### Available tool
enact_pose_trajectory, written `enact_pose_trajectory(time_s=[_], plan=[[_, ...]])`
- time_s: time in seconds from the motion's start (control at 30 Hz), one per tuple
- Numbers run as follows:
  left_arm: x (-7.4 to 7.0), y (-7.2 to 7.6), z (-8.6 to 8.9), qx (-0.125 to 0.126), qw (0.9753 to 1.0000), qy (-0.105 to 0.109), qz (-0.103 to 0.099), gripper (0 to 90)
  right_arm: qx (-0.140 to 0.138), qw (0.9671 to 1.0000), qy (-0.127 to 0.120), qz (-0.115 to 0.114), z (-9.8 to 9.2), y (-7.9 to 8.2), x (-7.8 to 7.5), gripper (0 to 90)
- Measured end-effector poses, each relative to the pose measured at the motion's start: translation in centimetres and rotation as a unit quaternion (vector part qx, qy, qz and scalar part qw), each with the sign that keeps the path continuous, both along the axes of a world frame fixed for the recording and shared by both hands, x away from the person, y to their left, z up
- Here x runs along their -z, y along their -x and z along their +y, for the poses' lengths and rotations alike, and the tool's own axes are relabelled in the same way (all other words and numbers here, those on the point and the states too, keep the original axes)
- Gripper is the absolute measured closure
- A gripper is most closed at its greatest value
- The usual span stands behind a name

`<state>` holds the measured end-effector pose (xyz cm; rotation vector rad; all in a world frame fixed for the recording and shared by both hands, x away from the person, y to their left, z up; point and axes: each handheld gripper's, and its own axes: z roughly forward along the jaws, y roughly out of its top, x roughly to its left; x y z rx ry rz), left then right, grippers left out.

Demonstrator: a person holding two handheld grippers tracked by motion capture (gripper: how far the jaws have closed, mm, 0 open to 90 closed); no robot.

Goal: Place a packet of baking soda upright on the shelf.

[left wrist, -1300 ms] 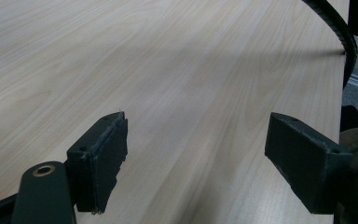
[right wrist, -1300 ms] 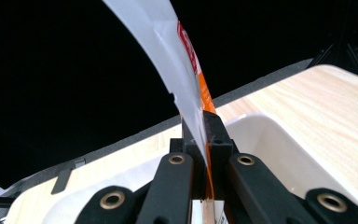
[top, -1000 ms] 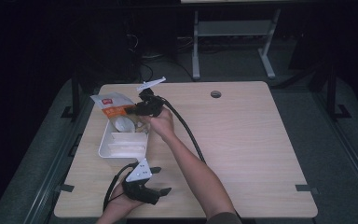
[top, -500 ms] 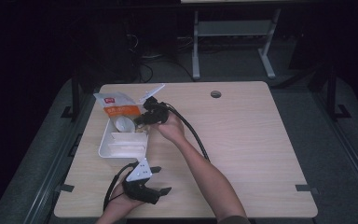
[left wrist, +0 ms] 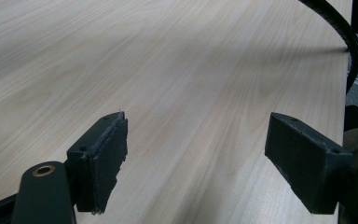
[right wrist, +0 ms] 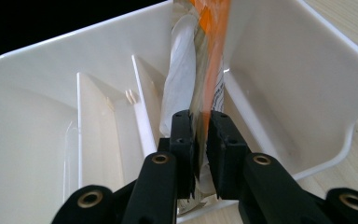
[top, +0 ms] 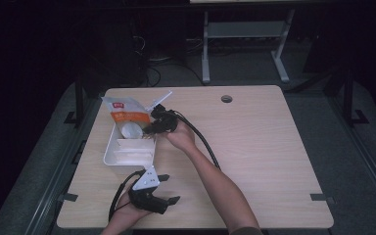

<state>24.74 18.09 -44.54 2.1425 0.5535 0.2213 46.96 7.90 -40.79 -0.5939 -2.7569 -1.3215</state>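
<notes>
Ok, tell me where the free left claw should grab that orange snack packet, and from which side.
Take the orange packet by its flat upper edge above the white tray, coming from the table's far side. The right claw already pinches its near end, and the tray walls block the sides.

packet [top: 126, 115] in tray [top: 108, 155], table's [top: 254, 147] left.

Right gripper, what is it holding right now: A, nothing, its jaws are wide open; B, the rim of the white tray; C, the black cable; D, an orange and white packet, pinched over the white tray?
D: in the right gripper view the right gripper has its jaws closed on the edge of the orange and white packet, which hangs into the white tray.
</notes>
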Motion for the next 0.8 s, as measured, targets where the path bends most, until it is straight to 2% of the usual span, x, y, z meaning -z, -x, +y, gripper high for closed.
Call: enact_pose_trajectory(time_s=[0.1, 0.37, 0.47, 0.63, 0.8], plan=[[0.0, 0.0, 0.0, 0.0, 1.0, 0.002, 0.0, 20.7, -0.003, 0.9999, 0.009, -0.01, 0.2, 0.1, 0.0, 84.2], [0.0, 0.1, -0.1, 0.001, 1.0, 0.002, 0.001, 20.7, 0.001, 0.9998, 0.022, -0.001, 0.3, 0.0, 0.8, 88.0], [0.0, 0.1, -0.2, 0.003, 1.0, -0.001, 0.002, 20.7, 0.003, 0.9998, 0.02, 0.001, 0.2, 0.0, 1.2, 87.6], [0.0, 0.1, -0.1, 0.0, 1.0, 0.002, 0.001, 20.7, 0.001, 0.9998, 0.018, 0.005, -0.1, -0.1, 1.0, 84.3], [0.0, 0.1, -0.1, 0.0, 1.0, 0.004, 0.001, 20.7, 0.001, 0.9999, 0.014, 0.01, -0.2, -0.1, 1.0, 87.5]])
